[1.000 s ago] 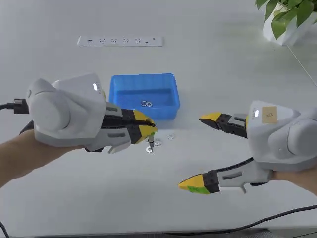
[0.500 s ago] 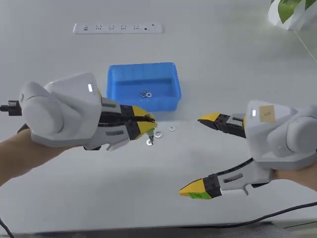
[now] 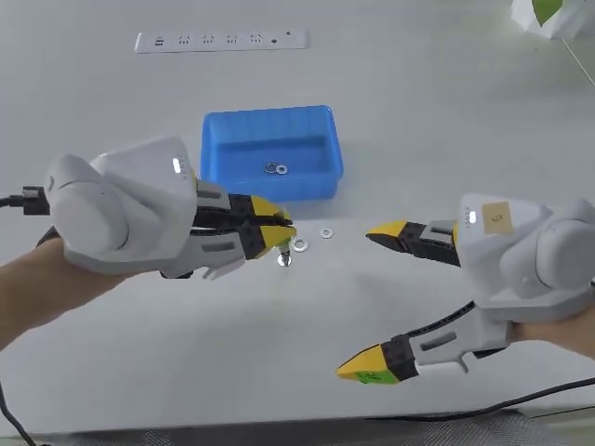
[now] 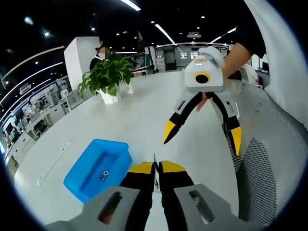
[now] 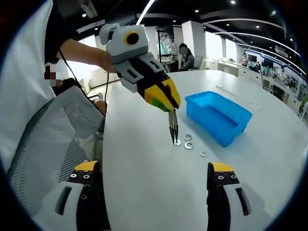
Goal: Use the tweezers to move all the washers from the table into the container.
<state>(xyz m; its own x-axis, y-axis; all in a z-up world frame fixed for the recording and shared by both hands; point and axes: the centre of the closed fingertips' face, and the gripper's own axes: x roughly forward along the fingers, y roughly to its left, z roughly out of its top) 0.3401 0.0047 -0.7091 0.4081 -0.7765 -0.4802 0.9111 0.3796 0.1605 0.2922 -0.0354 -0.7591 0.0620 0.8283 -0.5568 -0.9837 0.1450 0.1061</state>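
Small silver metal washers (image 3: 299, 245) lie loose on the white table (image 3: 167, 362) near its middle, in a short row just on the near side of the blue container.

Nearest of all, a black cable (image 3: 521, 401) runs along the table's near edge at the right. Above it the right gripper (image 3: 372, 297) is held on the right side, its yellow-tipped jaws spread wide with nothing between them; its own view shows the two jaws (image 5: 153, 168) well apart, pointing toward the washers (image 5: 188, 141).

Further in, on the left, the left gripper (image 3: 279, 237) has its jaws pressed together on a pair of slim metal tweezers (image 3: 284, 253). The tweezers (image 5: 173, 126) point down at the table, and their tips meet the leftmost washer of the row; whether they pinch it cannot be told. In the left gripper view the thin blade (image 4: 155, 172) stands between the closed jaws.

Just beyond the row stands the rectangular blue plastic container (image 3: 321, 139), with two more washers (image 3: 275, 168) lying on its floor.

Further still, a long white power strip (image 3: 220, 40) lies on the far left, and a green potted plant (image 4: 108, 74) stands at the far right.
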